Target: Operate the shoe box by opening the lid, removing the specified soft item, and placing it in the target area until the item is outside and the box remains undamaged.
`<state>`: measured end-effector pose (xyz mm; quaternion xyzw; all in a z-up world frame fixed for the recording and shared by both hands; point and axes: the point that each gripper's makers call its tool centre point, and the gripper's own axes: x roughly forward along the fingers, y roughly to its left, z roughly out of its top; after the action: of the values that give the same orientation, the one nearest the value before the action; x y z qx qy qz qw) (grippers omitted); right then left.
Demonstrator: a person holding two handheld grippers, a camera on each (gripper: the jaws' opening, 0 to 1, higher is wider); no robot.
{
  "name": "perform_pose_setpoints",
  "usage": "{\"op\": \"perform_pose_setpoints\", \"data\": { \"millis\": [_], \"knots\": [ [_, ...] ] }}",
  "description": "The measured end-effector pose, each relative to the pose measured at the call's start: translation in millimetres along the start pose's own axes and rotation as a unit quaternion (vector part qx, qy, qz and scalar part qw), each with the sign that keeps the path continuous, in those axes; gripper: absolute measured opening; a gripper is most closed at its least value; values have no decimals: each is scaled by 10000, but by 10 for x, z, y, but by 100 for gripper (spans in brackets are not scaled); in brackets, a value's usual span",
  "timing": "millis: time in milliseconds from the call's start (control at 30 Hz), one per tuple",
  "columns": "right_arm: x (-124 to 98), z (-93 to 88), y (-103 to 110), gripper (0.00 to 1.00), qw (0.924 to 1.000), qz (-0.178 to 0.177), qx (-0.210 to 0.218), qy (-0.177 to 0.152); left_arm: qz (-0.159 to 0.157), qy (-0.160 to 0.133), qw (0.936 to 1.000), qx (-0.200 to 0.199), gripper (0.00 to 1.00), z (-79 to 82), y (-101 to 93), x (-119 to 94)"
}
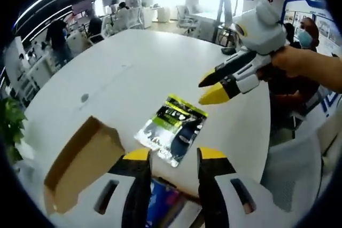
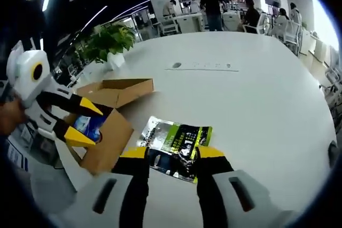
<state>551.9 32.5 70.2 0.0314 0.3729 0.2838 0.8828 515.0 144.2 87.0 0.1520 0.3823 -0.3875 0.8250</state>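
Surface: large white round table (image 2: 251, 94), smooth top.
Packet: shiny green, black and silver bag (image 2: 176, 145) lies flat on the table, out of the box, just beside it.
Box: open brown cardboard shoe box (image 2: 107, 142) sits on the table near its edge, something blue inside.
Lid: brown cardboard lid (image 2: 118, 91) lies open side up, touching the box's far side.
Plant: green potted plant (image 2: 109, 44) at the far table edge.
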Motion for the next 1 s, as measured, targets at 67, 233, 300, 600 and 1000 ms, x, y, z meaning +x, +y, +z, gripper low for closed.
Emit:
{"op": "perform_pose_setpoints", "data": {
  "millis": [67,233,300,600,1000],
  "knots": [
    [-40,8,74,36,10000,65,-26,32,56,-57,10000,-48,33,-20,15,-67],
    [-117,76,243,41,9995,303,-29,-11,160,-181,9995,-193,35,-71,51,-214],
    [-145,100,326,42,9992,383,-86,-20,228,-243,9990,-294,35,-100,85,-280],
    [-148,106,682,48,9969,738,-255,35,468,-338,9967,-563,36,-331,173,-551],
    [-74,103,1052,50,9927,1089,-505,112,793,-420,9916,-935,38,-692,361,-898]
  ]
}}
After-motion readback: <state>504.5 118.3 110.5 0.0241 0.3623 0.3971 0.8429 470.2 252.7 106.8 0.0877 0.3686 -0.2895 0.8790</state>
